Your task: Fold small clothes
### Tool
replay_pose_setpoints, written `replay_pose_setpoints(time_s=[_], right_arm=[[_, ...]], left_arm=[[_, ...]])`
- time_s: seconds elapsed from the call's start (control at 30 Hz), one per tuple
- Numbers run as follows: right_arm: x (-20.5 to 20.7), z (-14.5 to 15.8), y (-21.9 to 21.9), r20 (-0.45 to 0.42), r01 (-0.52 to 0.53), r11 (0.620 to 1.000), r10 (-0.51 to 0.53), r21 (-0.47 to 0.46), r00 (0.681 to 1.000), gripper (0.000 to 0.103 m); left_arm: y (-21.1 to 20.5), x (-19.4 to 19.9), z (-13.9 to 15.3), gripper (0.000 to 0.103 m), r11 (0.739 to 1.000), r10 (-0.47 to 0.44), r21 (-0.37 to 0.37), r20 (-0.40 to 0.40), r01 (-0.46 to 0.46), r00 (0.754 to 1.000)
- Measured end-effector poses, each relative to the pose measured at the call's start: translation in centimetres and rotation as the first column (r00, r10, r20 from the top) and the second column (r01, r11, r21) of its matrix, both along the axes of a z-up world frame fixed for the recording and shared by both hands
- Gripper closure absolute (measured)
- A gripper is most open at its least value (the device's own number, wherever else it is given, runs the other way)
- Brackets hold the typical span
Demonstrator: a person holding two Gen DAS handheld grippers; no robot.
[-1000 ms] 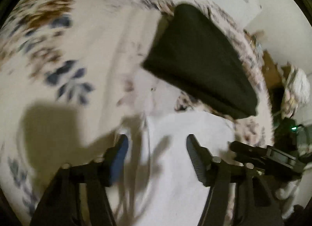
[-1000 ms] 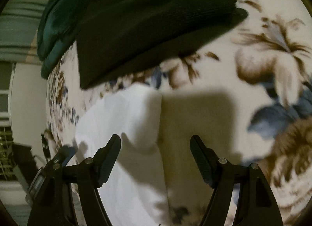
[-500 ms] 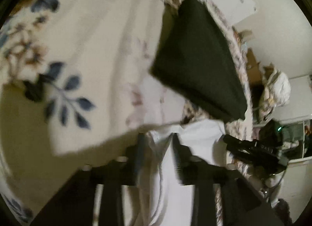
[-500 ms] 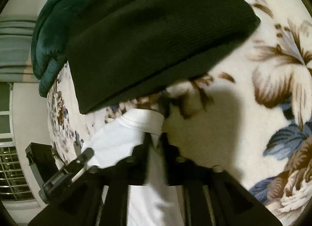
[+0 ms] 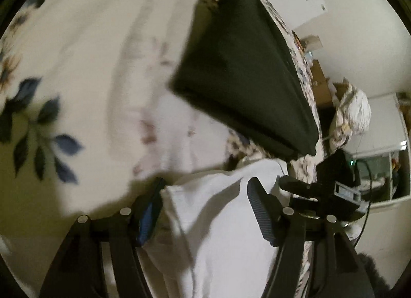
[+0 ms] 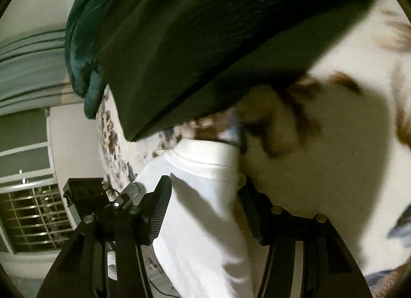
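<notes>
A white garment (image 5: 218, 215) lies folded on the floral bedspread (image 5: 84, 72), its folded edge toward a folded black garment (image 5: 244, 77). My left gripper (image 5: 205, 195) is open, with the white cloth's edge lying between its fingers. My right gripper (image 6: 205, 192) is open too, astride the white garment (image 6: 203, 210) at its other end. The black garment (image 6: 218, 41) fills the top of the right wrist view, just beyond the white one. The right gripper also shows in the left wrist view (image 5: 321, 192).
A dark teal cloth (image 6: 82, 54) lies behind the black garment. The bed's edge runs beside the white garment, with a wall and a window (image 6: 30, 221) beyond. Boxes and a bundle (image 5: 352, 113) stand on the room's far side.
Both grippers closed on the white garment's edge half a second ago, carried it toward the black garment, and have now opened, letting the folded cloth down.
</notes>
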State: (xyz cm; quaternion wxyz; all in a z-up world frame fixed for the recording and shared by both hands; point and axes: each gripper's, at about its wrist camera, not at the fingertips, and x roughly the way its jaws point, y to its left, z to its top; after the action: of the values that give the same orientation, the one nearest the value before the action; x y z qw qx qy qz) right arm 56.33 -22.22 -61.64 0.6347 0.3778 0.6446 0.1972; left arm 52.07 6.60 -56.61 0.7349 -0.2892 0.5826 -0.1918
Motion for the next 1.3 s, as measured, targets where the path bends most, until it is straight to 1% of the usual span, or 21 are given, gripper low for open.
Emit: replay_pose_setpoints(time_s=[0.03, 0.07, 0.1, 0.13, 0.17, 0.23, 0.43, 0.57, 0.67, 0.8, 0.9, 0.93, 0.97, 1.0, 1.03, 1.07, 1.1, 1.13, 1.17, 1.23, 1.3], right_arm=[[0.1, 0.0, 0.4, 0.0, -0.015, 1.0, 0.015, -0.007, 1.0, 0.058], [0.3, 0.1, 0.8, 0.002, -0.034, 0.999, 0.034, -0.019, 0.999, 0.068], [0.4, 0.2, 1.3, 0.006, -0.053, 0.998, 0.053, -0.036, 0.999, 0.074], [0.4, 0.4, 1.8, 0.012, -0.066, 0.997, 0.066, -0.046, 0.998, 0.084], [0.5, 0.7, 2.2, 0.025, -0.077, 0.995, 0.078, -0.06, 0.997, 0.093], [0.5, 1.7, 2.8, 0.054, -0.086, 0.993, 0.091, -0.078, 0.994, 0.097], [-1.1, 4.7, 3.3, 0.133, -0.092, 0.992, 0.103, -0.089, 0.986, 0.099], [-4.1, 8.0, 3.5, 0.195, -0.113, 0.989, 0.129, -0.091, 0.972, 0.099], [-7.3, 10.9, 3.5, 0.242, -0.13, 0.988, 0.148, -0.087, 0.959, 0.099], [-13.7, 14.3, 3.6, 0.288, -0.163, 0.983, 0.182, -0.09, 0.94, 0.099], [-19.6, 15.0, 4.0, 0.282, -0.199, 0.975, 0.219, -0.098, 0.934, 0.099], [-21.4, 14.9, 3.8, 0.272, -0.212, 0.972, 0.232, -0.102, 0.934, 0.099], [-23.4, 14.4, 3.8, 0.253, -0.226, 0.968, 0.247, -0.109, 0.936, 0.099], [-25.3, 13.6, 3.6, 0.228, -0.246, 0.962, 0.267, -0.118, 0.936, 0.097], [-27.0, 12.9, 3.9, 0.194, -0.272, 0.954, 0.293, -0.127, 0.936, 0.095], [-28.7, 11.8, 4.3, 0.149, -0.303, 0.943, 0.322, -0.14, 0.935, 0.089], [-30.3, 10.8, 4.5, 0.102, -0.334, 0.93, 0.351, -0.152, 0.931, 0.082], [-32.0, 9.7, 4.4, 0.052, -0.368, 0.916, 0.38, -0.16, 0.924, 0.065], [-32.8, 9.1, 4.2, 0.028, -0.38, 0.91, 0.389, -0.166, 0.921, 0.056], [-34.1, 8.1, 3.2, -0.016, -0.384, 0.91, 0.386, -0.159, 0.922, 0.055], [-33.9, 7.8, 1.5, -0.025, -0.337, 0.927, 0.338, -0.166, 0.941, 0.047]], left_arm=[[-0.2, -0.1, 0.1, 0.067, 1.0, -0.011, 0.007, 0.004, 0.011, 1.0], [-0.5, 0.0, 0.3, 0.084, 0.999, -0.025, 0.02, 0.004, 0.024, 1.0], [-0.6, 0.0, 0.4, 0.09, 0.999, -0.036, 0.02, 0.007, 0.036, 0.999], [-0.8, 0.0, 0.5, 0.094, 0.999, -0.043, 0.015, 0.014, 0.043, 0.999], [-1.1, -0.1, 1.0, 0.095, 0.998, -0.051, 0.033, 0.031, 0.05, 0.998], [-1.5, -0.3, 1.8, 0.096, 0.996, -0.069, 0.055, 0.059, 0.066, 0.996], [-1.5, -1.7, 4.8, 0.096, 0.994, -0.083, 0.08, 0.134, 0.073, 0.988], [-1.0, -4.5, 8.2, 0.096, 0.996, -0.073, 0.072, 0.194, 0.06, 0.978], [-0.6, -7.3, 10.6, 0.096, 0.998, -0.049, 0.041, 0.221, 0.041, 0.974], [0.1, -12.8, 13.1, 0.095, 1.0, -0.031, 0.013, 0.236, 0.029, 0.971], [0.6, -18.0, 13.8, 0.09, 0.999, -0.044, 0.026, 0.206, 0.04, 0.978], [0.7, -19.7, 13.6, 0.084, 0.998, -0.051, 0.042, 0.183, 0.044, 0.982], [1.0, -21.8, 13.1, 0.075, 0.997, -0.053, 0.057, 0.148, 0.045, 0.988], [1.3, -23.4, 12.6, 0.071, 0.997, -0.052, 0.07, 0.117, 0.044, 0.992], [1.6, -24.8, 12.0, 0.063, 0.996, -0.048, 0.085, 0.08, 0.041, 0.996], [2.2, -26.8, 11.0, 0.056, 0.996, -0.034, 0.083, 0.023, 0.032, 0.999], [2.8, -28.2, 10.3, 0.055, 0.997, -0.021, 0.079, -0.011, 0.022, 1.0], [3.5, -29.5, 9.6, 0.055, 0.997, -0.005, 0.082, -0.043, 0.008, 0.999], [4.3, -30.7, 8.9, 0.055, 0.996, 0.016, 0.089, -0.082, -0.009, 0.997], [5.4, -31.5, 8.5, 0.055, 0.994, 0.042, 0.106, -0.112, -0.03, 0.993], [6.4, -30.8, 8.5, 0.055, 0.992, 0.066, 0.116, -0.095, -0.054, 0.993]])
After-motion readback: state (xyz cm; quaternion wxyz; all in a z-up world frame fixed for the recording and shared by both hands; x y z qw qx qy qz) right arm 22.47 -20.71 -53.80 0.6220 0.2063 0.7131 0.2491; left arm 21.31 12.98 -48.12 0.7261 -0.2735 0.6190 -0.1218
